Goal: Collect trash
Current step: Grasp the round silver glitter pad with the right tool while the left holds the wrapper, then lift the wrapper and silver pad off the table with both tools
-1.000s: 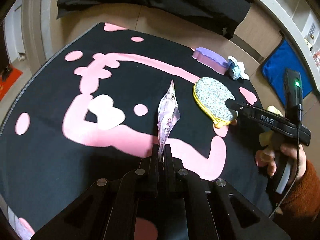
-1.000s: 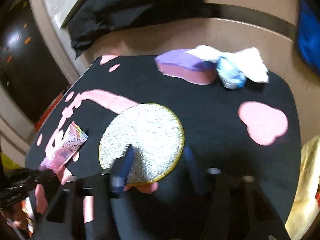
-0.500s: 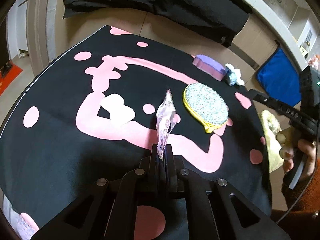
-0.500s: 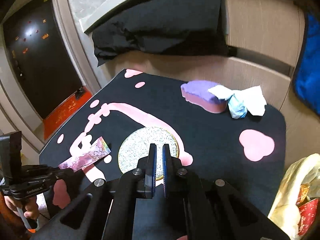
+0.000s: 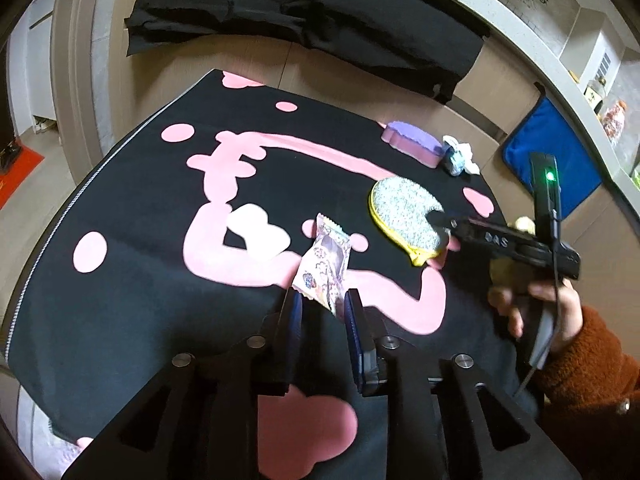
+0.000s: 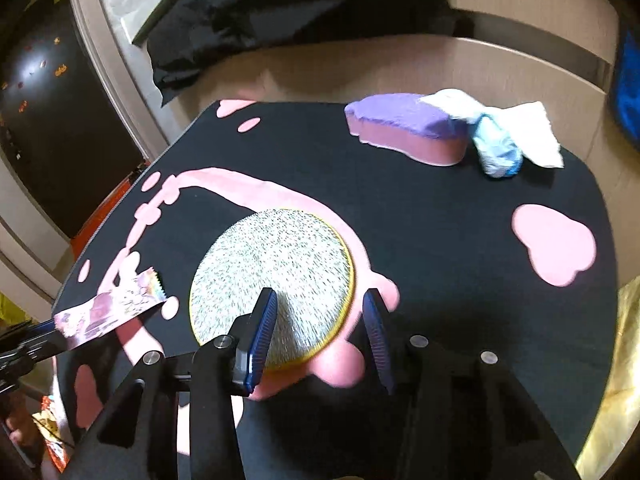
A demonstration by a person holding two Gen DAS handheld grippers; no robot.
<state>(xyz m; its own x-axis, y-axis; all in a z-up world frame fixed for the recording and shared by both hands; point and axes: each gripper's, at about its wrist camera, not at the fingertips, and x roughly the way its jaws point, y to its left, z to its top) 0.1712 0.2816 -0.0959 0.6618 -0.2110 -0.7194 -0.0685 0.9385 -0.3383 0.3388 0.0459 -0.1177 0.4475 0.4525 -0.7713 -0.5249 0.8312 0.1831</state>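
A purple and pink snack wrapper (image 5: 323,263) hangs between the tips of my left gripper (image 5: 320,300), whose jaws stand apart; it also shows at the left of the right wrist view (image 6: 110,310). My right gripper (image 6: 318,300) is open and straddles the near edge of a round speckled scrubbing pad with a yellow rim (image 6: 272,276), which lies on the black and pink mat (image 6: 420,220). The pad (image 5: 404,214) and the right gripper (image 5: 444,224) also show in the left wrist view. A crumpled white and blue tissue (image 6: 500,140) lies at the mat's far edge.
A purple and pink sponge (image 6: 404,128) lies beside the tissue. A black cloth (image 5: 304,24) lies on the wooden floor beyond the mat. A blue cushion (image 5: 548,168) leans at the right. A yellow bag (image 6: 616,380) sits at the mat's right edge.
My left gripper has opened, and the wrapper has tipped from upright to slanting between its tips. My right gripper has opened and dropped back down over the scrubbing pad.
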